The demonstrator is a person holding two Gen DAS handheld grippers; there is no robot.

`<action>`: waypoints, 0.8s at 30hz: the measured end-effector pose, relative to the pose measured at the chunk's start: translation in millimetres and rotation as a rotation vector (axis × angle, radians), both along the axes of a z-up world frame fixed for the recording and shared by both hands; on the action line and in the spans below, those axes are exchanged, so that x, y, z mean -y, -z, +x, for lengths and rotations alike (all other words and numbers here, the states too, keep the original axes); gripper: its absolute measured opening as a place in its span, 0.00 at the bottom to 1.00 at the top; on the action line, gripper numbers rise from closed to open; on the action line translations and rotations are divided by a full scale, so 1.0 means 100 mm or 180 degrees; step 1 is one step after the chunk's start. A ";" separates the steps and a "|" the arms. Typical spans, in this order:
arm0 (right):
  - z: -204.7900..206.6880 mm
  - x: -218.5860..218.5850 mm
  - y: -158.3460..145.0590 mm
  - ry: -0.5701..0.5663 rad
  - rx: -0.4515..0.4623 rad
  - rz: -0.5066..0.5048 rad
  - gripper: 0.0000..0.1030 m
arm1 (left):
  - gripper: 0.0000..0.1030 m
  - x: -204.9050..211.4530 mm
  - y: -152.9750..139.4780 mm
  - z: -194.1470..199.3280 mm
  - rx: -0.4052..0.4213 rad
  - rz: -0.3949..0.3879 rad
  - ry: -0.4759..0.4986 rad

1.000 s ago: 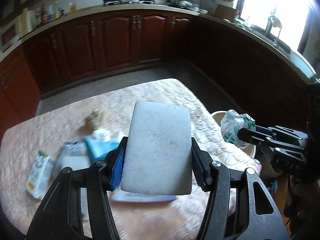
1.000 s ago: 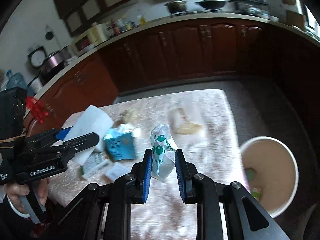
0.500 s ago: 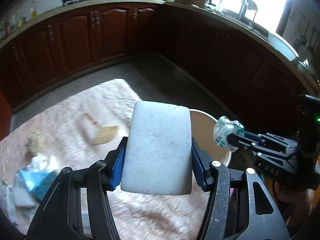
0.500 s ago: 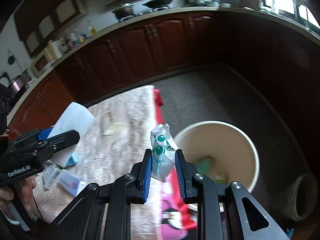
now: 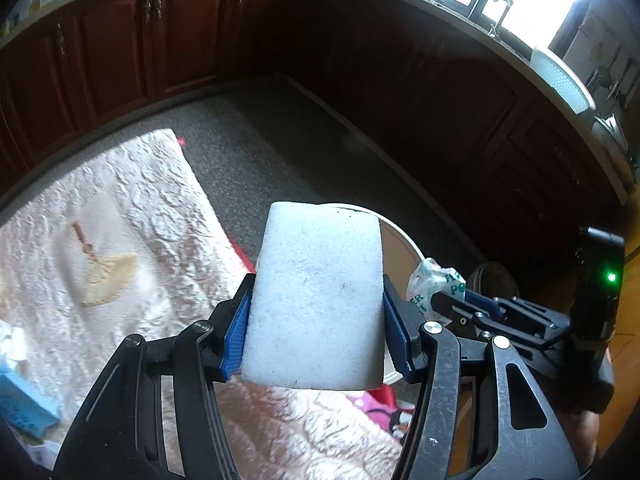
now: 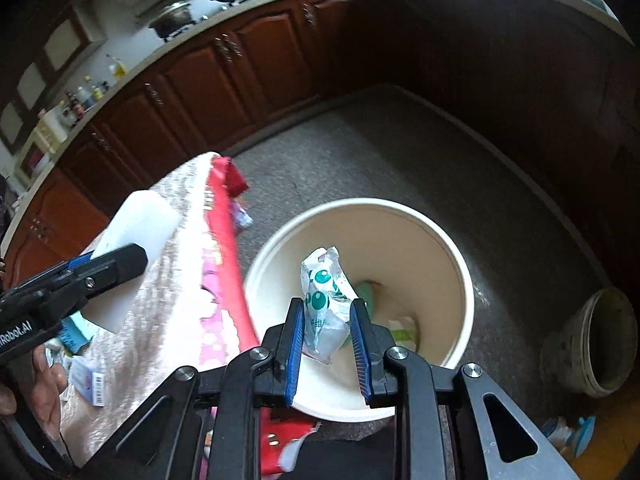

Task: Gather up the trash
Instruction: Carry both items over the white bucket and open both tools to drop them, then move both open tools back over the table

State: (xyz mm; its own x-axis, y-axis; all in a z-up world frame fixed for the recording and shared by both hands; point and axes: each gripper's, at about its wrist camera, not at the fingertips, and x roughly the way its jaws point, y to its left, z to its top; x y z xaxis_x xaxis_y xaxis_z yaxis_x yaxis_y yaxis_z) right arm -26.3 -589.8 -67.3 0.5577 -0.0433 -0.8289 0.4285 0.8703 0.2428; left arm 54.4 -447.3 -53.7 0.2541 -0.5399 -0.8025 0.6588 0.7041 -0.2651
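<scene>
2 grippers, 1 white block, 1 wrapper, 1 bin, 1 table.

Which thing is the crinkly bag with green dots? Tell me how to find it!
Find the big cream bucket on the floor beside the table. Just above its mouth, the right gripper pinches a crumpled plastic wrapper: clear-white with green dots, unlike the plain white block nearby.

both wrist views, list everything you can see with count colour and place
foam block: 1, white, clamped in left gripper
crumpled plastic wrapper: 1, white with green print, clamped in right gripper above bin
round plastic bin: 1, cream, on floor beside table, scraps inside
quilted tablecloth: 1, pale pink, on table
flat carton: 1, blue, on table
old bucket: 1, grey, on floor right of bin
cabinets: row, dark red-brown, along wall
left gripper: 1, black, blue pads
right gripper: 1, black, blue pads
</scene>
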 end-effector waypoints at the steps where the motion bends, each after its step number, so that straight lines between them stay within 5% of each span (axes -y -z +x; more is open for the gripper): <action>1: -0.01 0.04 0.04 0.0032 -0.0032 0.0005 0.21 | 0.55 0.02 0.02 0.01 -0.0027 -0.0003 -0.0001; 10: 0.02 0.12 0.24 0.0168 -0.0197 0.0047 0.23 | 0.59 0.13 0.20 0.04 -0.0208 0.0009 0.0000; 14: 0.06 0.11 0.26 0.0213 -0.0177 0.0075 0.48 | 0.67 0.10 0.24 0.08 -0.0253 0.0007 -0.0014; 24: 0.01 0.09 0.19 0.0242 -0.0131 0.0065 0.49 | 0.69 -0.04 0.13 0.00 -0.0122 0.0045 -0.0060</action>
